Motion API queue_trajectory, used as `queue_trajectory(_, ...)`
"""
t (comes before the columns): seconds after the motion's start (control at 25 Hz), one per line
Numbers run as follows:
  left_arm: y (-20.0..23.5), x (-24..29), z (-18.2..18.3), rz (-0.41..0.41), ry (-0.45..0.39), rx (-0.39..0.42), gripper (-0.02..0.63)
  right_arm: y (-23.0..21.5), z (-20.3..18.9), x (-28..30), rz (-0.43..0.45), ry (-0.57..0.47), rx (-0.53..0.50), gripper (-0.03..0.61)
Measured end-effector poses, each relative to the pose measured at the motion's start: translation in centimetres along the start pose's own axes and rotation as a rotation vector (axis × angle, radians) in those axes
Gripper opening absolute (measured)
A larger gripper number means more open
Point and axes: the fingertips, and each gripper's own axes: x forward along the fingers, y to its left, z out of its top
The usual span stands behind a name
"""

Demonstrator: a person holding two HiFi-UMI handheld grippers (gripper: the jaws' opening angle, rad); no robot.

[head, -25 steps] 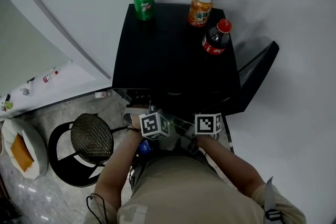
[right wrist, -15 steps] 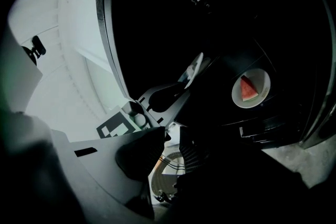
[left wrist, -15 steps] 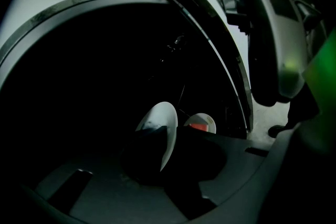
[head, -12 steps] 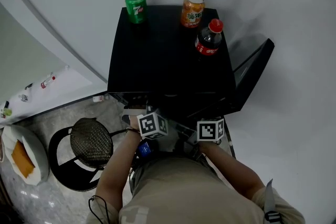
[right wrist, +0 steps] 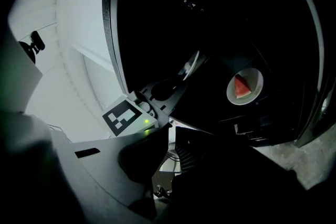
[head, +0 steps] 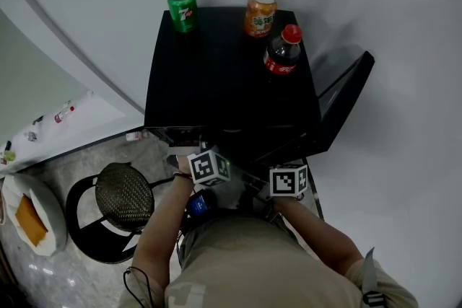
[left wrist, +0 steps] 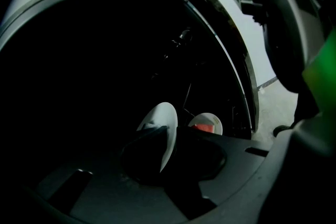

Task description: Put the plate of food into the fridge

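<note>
Plate (left wrist: 163, 115) rim pinched in left hand-held gripper (left wrist: 168, 136); right hand-held gripper (right wrist: 170, 138) slightly apart, empty

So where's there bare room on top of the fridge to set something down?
The fridge top is bare across its front and middle, forward of the green can. Crowded: the back edge with that can and the orange can, and the cola bottle at back right.

On the fridge (head: 231, 76) top: left can (head: 182, 8) and right can (head: 260, 12) at rear; bottle (head: 281, 50) before the right one. Door (head: 343, 101) open at right. Stool (head: 124, 191) on floor (head: 79, 159), left of fridge. Inside: plate of food (right wrist: 244, 86); second plate (left wrist: 164, 126) nearer, left of it.
</note>
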Motion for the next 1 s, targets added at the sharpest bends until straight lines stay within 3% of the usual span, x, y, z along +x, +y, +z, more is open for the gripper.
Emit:
queue_trajectory(0.4,-0.3,0.7,-0.3,-0.002,0.008,0.011,0.063,-0.2,0.3,-0.4,-0.005,-0.005,-0.003,0.049)
queue_trajectory(1.0,-0.1,-1.3,0.2,0.041,-0.044,0.000,0.089,-0.1,-0.2,0.5,0.013,0.031,-0.010,0.049)
